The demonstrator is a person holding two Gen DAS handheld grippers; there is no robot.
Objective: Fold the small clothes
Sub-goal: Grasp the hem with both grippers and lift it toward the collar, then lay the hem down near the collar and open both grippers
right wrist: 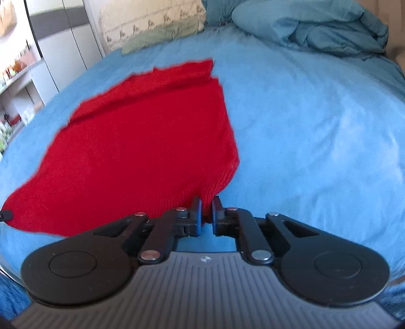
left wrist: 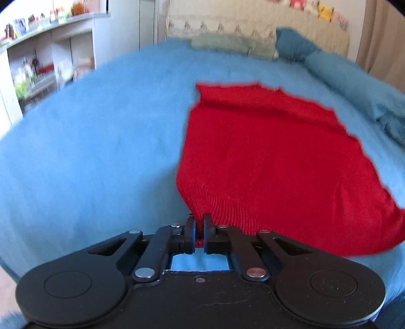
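A red knitted garment (left wrist: 265, 157) lies spread on a blue bed sheet (left wrist: 88, 151). My left gripper (left wrist: 199, 219) is shut on the garment's near left ribbed corner. In the right wrist view the same red garment (right wrist: 141, 141) stretches away to the left, and my right gripper (right wrist: 207, 202) is shut on its near right ribbed corner. The near hem looks slightly raised between the two grips. The tip of the left gripper (right wrist: 5, 216) shows at the far left edge of the right wrist view.
A bunched blue duvet (right wrist: 316, 27) and pillows (left wrist: 227, 44) lie at the head of the bed by a patterned headboard (left wrist: 253, 22). White shelves (left wrist: 38, 63) with bottles stand to the left. Bare blue sheet (right wrist: 316, 139) lies to the garment's right.
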